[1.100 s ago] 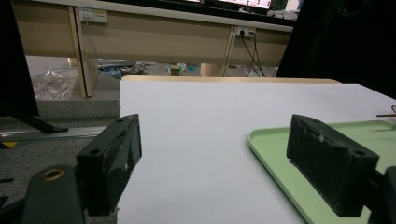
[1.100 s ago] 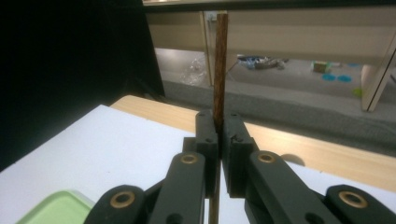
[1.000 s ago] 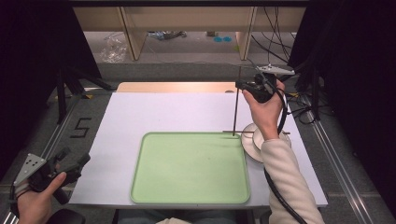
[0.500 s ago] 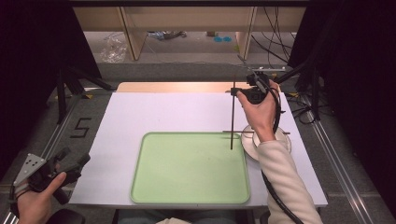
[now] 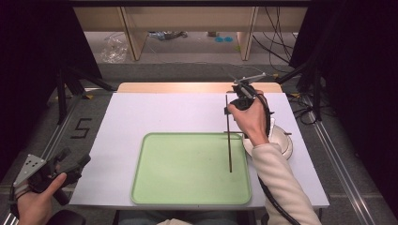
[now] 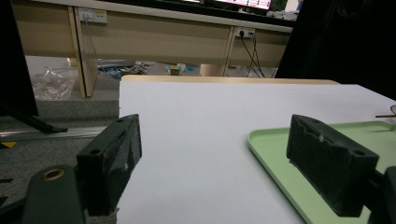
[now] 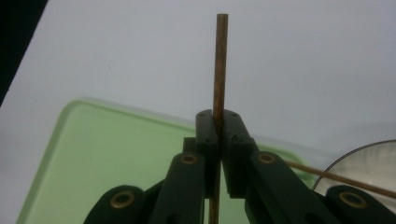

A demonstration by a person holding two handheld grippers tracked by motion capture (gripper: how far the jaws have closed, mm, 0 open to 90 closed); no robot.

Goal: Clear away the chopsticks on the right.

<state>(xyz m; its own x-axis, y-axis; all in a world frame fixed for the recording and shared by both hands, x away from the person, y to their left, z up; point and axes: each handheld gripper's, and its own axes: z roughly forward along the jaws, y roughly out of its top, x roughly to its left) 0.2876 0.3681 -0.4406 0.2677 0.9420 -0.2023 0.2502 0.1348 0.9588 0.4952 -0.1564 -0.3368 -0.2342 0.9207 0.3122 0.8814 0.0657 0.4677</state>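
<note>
A thin brown stick (image 5: 229, 150) hangs over the right part of the green tray (image 5: 187, 171). My right gripper (image 5: 228, 111) is shut on the stick near its upper end, above the tray's far right corner. In the right gripper view the jaws (image 7: 217, 126) clamp the stick (image 7: 219, 60), with the tray (image 7: 116, 158) beneath. A second stick (image 7: 336, 177) lies across a white dish (image 5: 283, 142) to the right of the tray. My left gripper (image 5: 75, 159) is held open off the table's near left corner; nothing sits between its jaws (image 6: 212, 154).
The tray lies on a white table top (image 5: 164, 112) with bare surface to its left and behind it. Black stands and cables flank the table. Wooden furniture legs and floor clutter show beyond the far edge.
My right gripper has shifted left and slightly nearer with the stick, whose lower end has moved from the dish's edge out over the tray. The left gripper has stayed put.
</note>
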